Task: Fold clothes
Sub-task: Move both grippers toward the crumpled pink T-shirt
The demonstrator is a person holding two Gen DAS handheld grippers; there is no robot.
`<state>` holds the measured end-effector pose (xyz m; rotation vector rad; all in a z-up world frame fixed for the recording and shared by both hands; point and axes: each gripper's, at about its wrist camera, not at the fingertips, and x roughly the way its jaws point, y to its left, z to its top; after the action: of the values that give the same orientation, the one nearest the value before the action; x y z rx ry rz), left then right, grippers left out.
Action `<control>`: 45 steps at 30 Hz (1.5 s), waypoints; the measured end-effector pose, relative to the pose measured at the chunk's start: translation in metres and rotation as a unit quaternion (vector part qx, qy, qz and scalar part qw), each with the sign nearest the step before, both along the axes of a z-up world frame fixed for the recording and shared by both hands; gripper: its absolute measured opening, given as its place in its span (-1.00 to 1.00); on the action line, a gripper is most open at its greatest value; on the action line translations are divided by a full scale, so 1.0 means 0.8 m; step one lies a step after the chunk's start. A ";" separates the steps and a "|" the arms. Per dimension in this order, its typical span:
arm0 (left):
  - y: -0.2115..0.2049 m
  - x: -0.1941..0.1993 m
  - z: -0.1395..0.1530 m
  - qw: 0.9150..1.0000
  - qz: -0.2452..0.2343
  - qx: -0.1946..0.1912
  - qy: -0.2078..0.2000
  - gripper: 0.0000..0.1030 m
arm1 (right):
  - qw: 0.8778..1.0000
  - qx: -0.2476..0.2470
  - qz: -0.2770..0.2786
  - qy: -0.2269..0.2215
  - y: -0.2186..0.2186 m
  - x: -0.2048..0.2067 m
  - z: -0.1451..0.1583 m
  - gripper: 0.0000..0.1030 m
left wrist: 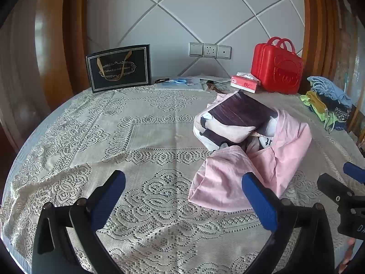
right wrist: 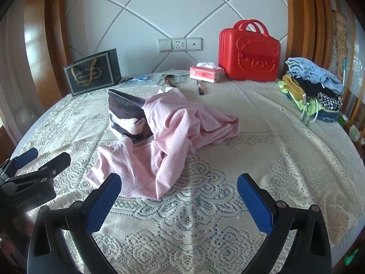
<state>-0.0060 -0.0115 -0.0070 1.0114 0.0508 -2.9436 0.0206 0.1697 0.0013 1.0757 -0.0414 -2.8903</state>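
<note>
A crumpled pink shirt point(left wrist: 230, 178) point(right wrist: 173, 134) with a dark printed panel point(left wrist: 237, 116) point(right wrist: 127, 111) lies in a heap on the lace tablecloth point(left wrist: 136, 137) point(right wrist: 273, 159). My left gripper point(left wrist: 183, 182) stands open above the cloth, its right finger just in front of the shirt's near edge, nothing between its fingers. My right gripper point(right wrist: 179, 183) is also open, hovering at the shirt's near hem without touching it. In the right wrist view the left gripper point(right wrist: 43, 157) shows at the left edge; in the left wrist view the right gripper point(left wrist: 337, 175) shows at the right edge.
A stack of folded clothes point(left wrist: 326, 100) point(right wrist: 312, 91) sits at the table's right side. Against the back wall stand a red case point(left wrist: 277, 68) point(right wrist: 248, 52), a tissue box point(left wrist: 245, 83) point(right wrist: 205, 73) and a black gift bag point(left wrist: 119, 68) point(right wrist: 92, 74). Scissors, papers and a pen point(right wrist: 200, 88) lie nearby.
</note>
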 end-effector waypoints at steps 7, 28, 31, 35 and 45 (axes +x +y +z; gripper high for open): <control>0.004 0.008 0.006 1.000 -0.005 -0.003 0.004 1.00 | 1.000 -0.002 -0.003 0.005 0.003 0.005 0.007 1.00; 0.007 0.019 0.016 1.000 -0.004 -0.009 0.008 1.00 | 1.000 -0.003 -0.005 0.015 0.011 0.014 0.019 1.00; 0.015 0.028 0.011 1.000 0.002 -0.010 0.013 1.00 | 1.000 -0.003 -0.005 0.016 0.011 0.015 0.020 1.00; 0.015 0.030 0.013 1.000 0.002 -0.012 0.014 1.00 | 1.000 -0.002 -0.003 0.016 0.009 0.015 0.020 1.00; 0.012 0.030 0.016 1.000 0.003 -0.012 0.013 1.00 | 1.000 -0.001 -0.002 0.017 0.009 0.016 0.021 1.00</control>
<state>0.0184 -0.0023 0.0059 0.9680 0.0191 -2.9456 0.0336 0.1767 0.0183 1.0288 -0.0440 -2.9110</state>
